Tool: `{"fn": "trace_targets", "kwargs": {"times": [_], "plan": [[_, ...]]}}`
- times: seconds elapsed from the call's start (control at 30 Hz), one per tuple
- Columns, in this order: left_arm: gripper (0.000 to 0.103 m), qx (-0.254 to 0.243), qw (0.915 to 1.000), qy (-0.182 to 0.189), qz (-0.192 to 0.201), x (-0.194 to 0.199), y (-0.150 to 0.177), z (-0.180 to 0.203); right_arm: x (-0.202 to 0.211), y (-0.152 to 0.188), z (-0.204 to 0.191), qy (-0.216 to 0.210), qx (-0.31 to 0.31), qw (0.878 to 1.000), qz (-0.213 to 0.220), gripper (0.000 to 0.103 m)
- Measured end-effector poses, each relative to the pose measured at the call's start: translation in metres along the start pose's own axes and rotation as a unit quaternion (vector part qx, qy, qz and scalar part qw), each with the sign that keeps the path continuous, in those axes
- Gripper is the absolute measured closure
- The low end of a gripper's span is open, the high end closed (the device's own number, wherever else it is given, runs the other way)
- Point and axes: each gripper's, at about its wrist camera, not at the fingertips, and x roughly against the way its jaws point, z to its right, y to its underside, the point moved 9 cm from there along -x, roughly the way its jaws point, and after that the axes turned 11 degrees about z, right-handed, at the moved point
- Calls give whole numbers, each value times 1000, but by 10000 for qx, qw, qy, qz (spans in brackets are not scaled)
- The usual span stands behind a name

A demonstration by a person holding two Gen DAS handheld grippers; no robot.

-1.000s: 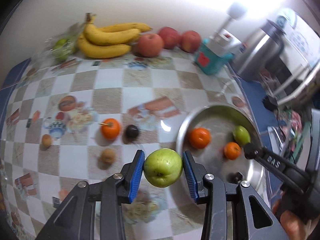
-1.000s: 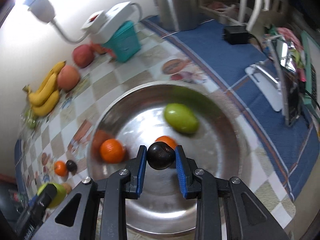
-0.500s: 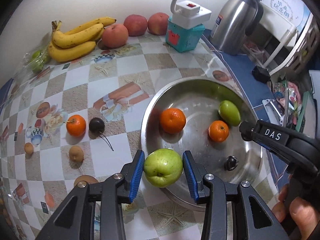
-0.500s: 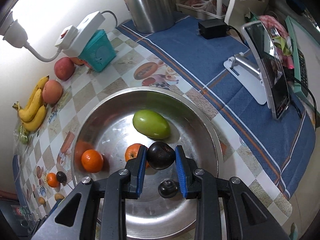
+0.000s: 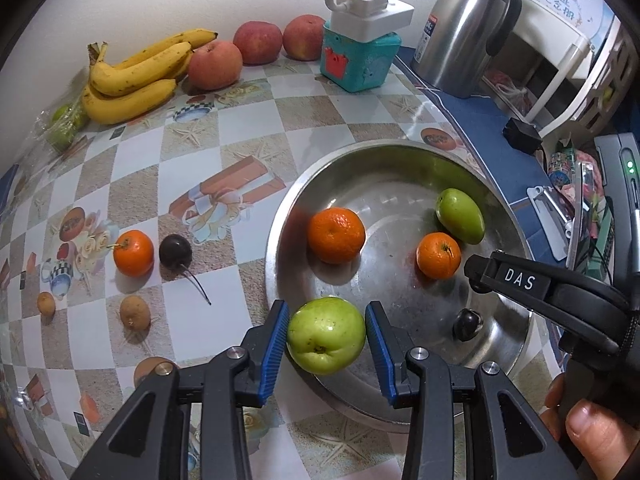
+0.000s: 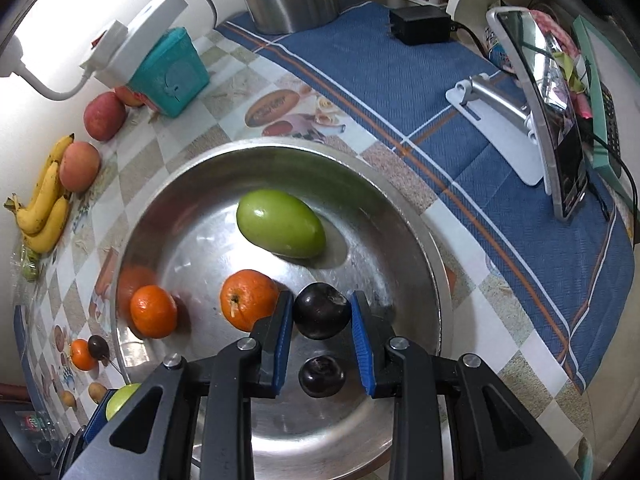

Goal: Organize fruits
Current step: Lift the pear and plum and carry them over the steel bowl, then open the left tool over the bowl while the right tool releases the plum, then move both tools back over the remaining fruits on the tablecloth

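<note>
The left hand-held gripper (image 5: 326, 336) is clamped on a round green fruit (image 5: 326, 335), its blue pads pressing both sides, and holds it over the near-left rim of the steel bowl (image 5: 280, 220). The right hand-held gripper (image 6: 322, 317) grips a dark plum (image 6: 321, 311) between its pads, above the bowl's near floor. Directly beneath it sits a second dark shape (image 6: 322, 376); it may be another small plum or the held one mirrored in the metal, and the view does not settle that.

Inside the bowl lie an oval green fruit (image 6: 280, 229) toward the far side and two tangerines: one beside the right gripper's left finger (image 6: 247, 300), the other near the bowl's left wall (image 6: 153, 311).

On the checkered desk (image 5: 192, 152), left of the bowl, a small tangerine (image 5: 133, 253) touches a dark stemmed fruit (image 5: 175, 251), with small brown fruits (image 5: 135, 312) nearer the camera. Along the back wall rest bananas (image 5: 136, 76) and three apples (image 5: 215, 65), beside a teal box (image 5: 360, 62) carrying a white power strip (image 5: 374, 10). A steel flask (image 5: 464, 28) stands on the blue cloth (image 6: 400, 80) farther right.
</note>
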Motion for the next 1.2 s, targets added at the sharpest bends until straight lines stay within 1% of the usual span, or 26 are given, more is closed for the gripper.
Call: {"fn": "trace_targets", "kwargs": {"times": [0.3,0.4,0.43,0.53,0.63,0.87,1.03,1.2], "plan": [[60,-58,9999,37,-103,-5,5,3,-1,-1,-1,6,8,10000,-67,73],[57,-46,9998,169,-62,-4,2,7,-3,0,-1,13,45,9999,-114,73],[56,-74,9998,161,-46,-3,2,8,-3,0,-2,24,62,9999,-120,73],[55,-127,9999,112,-23,-2,0,8,-2,-1,-2,31,76,9999,-117,72],[55,-85,9999,118,-22,0,0,6,1,-4,-1,36,76,9999,-62,65],[55,20,10000,43,40,5,-5,-2,10,-9,-4,-13,99,9999,73,65],[55,278,9995,-128,12,7,-8,-21,12,-7,-9,-53,185,9998,46,65],[55,589,9978,-305,2,9,-9,-43,15,-3,-22,-119,404,9991,54,65]]}}
